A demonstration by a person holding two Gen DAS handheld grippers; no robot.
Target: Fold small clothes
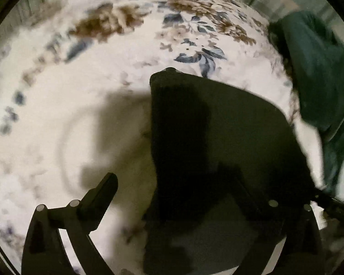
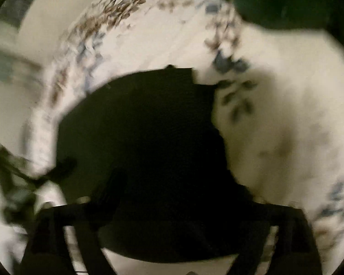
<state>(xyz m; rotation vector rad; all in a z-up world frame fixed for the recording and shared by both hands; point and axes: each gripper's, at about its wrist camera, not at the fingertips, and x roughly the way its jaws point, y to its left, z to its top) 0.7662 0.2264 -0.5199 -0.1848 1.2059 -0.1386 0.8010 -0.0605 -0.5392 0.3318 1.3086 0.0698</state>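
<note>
A small black garment (image 1: 217, 142) lies flat on a white floral bedsheet (image 1: 84, 87), in the centre and right of the left wrist view. My left gripper (image 1: 172, 197) is open just above its near part; the left finger (image 1: 101, 197) stands over bare sheet, the right finger is dark against the cloth. In the blurred right wrist view the same black garment (image 2: 144, 146) fills the centre. My right gripper (image 2: 172, 206) sits over its near edge with fingers apart; whether it pinches cloth is hidden in the dark.
A dark green garment (image 1: 321, 87) lies bunched at the right of the sheet, and shows at the top right of the right wrist view (image 2: 286, 2). The other gripper (image 2: 18, 183) appears blurred at the left. A wall and window lie beyond the bed.
</note>
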